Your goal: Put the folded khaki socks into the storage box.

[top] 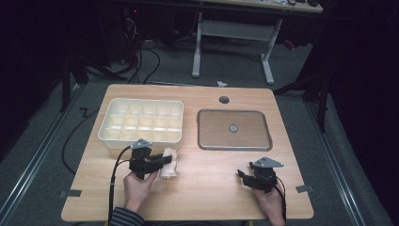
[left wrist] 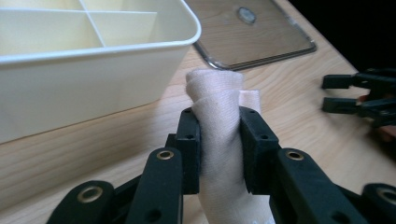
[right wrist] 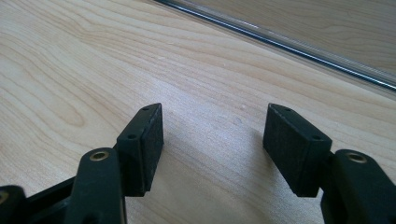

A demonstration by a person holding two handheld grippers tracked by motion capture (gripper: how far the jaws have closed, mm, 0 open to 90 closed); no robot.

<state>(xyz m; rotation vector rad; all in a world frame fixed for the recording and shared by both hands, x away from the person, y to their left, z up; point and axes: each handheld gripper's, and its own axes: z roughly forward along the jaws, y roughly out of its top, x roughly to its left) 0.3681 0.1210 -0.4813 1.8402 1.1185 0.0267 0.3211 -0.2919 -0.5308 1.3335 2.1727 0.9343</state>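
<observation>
Left tongs [left wrist: 219,140] clamped on pale beige cloth [left wrist: 219,107], twisted, bunched upright; right tongs [right wrist: 212,140] open, empty.

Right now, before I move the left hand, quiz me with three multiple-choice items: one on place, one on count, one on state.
1. Where is the cloth?
A. inside the divided bin
B. on the table just outside the divided bin
C. on the clear tray

2. How many things lie on the clear tray?
A. one
B. three
C. five

3. The right gripper is:
A. shut on the cloth
B. shut, empty
C. open, empty

Answers: 1 B, the cloth lies beside the bin wall, in the left gripper. 2 A, one small round disc. 3 C, bare wood shows between its fingers.
</observation>
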